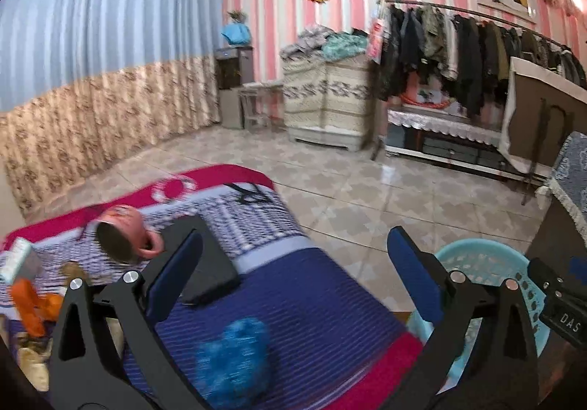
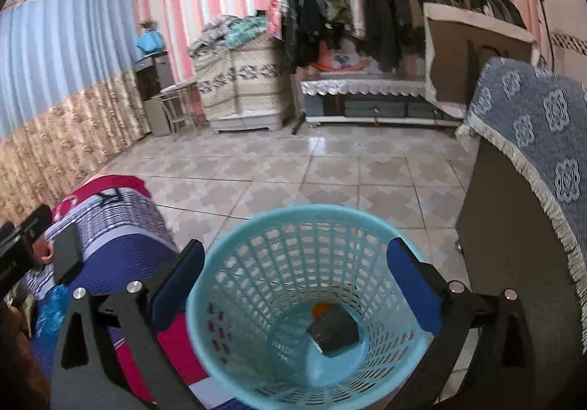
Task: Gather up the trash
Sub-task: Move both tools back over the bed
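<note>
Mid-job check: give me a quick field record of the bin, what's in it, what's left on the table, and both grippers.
bin: light blue plastic basket on the tiled floor beside the table
bin contents: a dark crumpled piece and something orange at the bottom
right gripper: open, above the basket, nothing between its pads
left gripper: open, empty, over the cloth-covered table
left on table: blue fuzzy ball, orange scraps, pink mug lying on its side, black flat case, small box
</note>
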A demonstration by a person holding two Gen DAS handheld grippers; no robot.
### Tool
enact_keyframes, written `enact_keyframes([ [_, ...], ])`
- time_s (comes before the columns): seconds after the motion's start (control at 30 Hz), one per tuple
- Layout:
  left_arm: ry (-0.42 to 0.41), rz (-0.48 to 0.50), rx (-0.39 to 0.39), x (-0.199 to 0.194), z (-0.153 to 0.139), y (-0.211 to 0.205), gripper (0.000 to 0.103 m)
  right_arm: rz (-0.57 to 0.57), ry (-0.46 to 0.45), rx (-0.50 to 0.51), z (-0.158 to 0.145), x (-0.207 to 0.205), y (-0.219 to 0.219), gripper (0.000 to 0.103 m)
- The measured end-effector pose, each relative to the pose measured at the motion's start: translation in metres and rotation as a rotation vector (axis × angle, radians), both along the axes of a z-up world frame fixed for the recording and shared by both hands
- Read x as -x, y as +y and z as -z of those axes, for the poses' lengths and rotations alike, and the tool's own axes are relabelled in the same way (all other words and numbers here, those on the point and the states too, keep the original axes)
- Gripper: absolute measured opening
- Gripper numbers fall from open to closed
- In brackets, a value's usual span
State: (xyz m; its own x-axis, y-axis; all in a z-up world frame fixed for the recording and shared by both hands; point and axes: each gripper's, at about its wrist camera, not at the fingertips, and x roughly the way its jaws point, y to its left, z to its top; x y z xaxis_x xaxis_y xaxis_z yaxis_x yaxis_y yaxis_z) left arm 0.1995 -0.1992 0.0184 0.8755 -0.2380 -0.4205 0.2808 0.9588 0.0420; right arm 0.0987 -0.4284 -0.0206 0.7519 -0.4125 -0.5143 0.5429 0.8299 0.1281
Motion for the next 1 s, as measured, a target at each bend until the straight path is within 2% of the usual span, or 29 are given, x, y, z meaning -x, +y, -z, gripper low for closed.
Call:
enact_keyframes([
  [0.13, -0.012, -0.042, 0.026, 0.018, -0.013, 0.033, 0.097, -0.085, -0.023, 0.026, -0.010, 0.005, 0.029, 0.098],
  [0.4, -0.030, -0.169, 0.015, 0.056, -0.026, 0.112, 0.097, -0.242, -0.077, 0.022, -0.026, 0.005, 0.082, 0.098],
  [0.57, -0.042, -0.256, -0.001, 0.077, -0.027, 0.159, 0.097, -0.321, -0.086, 0.056, -0.030, 0.005, 0.119, 0.098],
  [0.7, -0.029, -0.311, -0.013, 0.086, -0.021, 0.194, 0.098, -0.386, -0.082, 0.095, -0.030, 0.005, 0.148, 0.098],
  [0.87, 0.032, -0.365, -0.017, 0.093, 0.000, 0.232, 0.098, -0.469, -0.070, 0.149, -0.025, 0.002, 0.178, 0.098],
  [1.0, 0.048, -0.418, 0.003, 0.098, 0.017, 0.260, 0.098, -0.515, -0.074, 0.110, -0.020, 0.000, 0.184, 0.098],
])
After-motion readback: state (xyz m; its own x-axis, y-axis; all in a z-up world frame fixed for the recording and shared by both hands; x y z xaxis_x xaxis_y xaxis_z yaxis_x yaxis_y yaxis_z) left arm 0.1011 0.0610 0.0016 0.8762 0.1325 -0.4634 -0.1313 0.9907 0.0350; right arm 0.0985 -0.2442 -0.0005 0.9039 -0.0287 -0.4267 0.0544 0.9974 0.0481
